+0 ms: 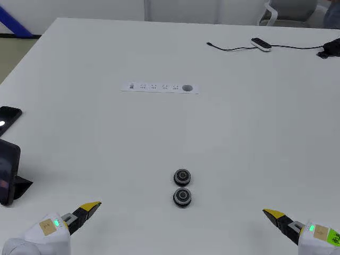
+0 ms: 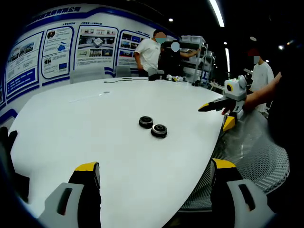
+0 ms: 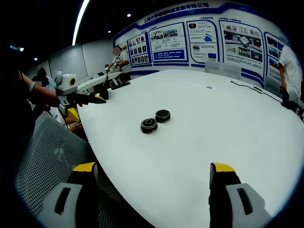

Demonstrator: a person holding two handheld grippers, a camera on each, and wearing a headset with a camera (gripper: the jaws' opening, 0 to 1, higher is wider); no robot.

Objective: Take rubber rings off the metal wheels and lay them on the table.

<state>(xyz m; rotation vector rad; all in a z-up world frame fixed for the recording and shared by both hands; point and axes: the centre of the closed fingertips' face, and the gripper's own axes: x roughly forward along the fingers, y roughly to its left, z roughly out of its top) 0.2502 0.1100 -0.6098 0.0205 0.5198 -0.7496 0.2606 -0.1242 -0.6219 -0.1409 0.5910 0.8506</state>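
Two grippers sit lowest in the head view. The left gripper (image 1: 91,206) is in the lower left corner and the right gripper (image 1: 272,214) in the lower right, their yellow tips aimed inward and up the frame. In each gripper's own view the two jaws stand wide apart with nothing between them.

Just above them, at lower centre on the white table (image 1: 255,138), lie two metal wheels: the nearer wheel (image 1: 182,196) and the farther wheel (image 1: 182,177). They are right next to each other, perhaps touching. Both lie flat with the axle hole facing up, and as a pair they form a short line running straight up the frame. Each seems to carry one dark rubber ring (image 1: 175,197) around its rim, though they are too small to be sure.

At the left edge stand one dark screen on a stand (image 1: 8,172) and, above it, one phone (image 1: 8,116). One white power strip (image 1: 159,87) lies above centre, its long axis across the frame. In the upper right are one black cable with a small white controller (image 1: 260,44) and part of one chair (image 1: 287,13).
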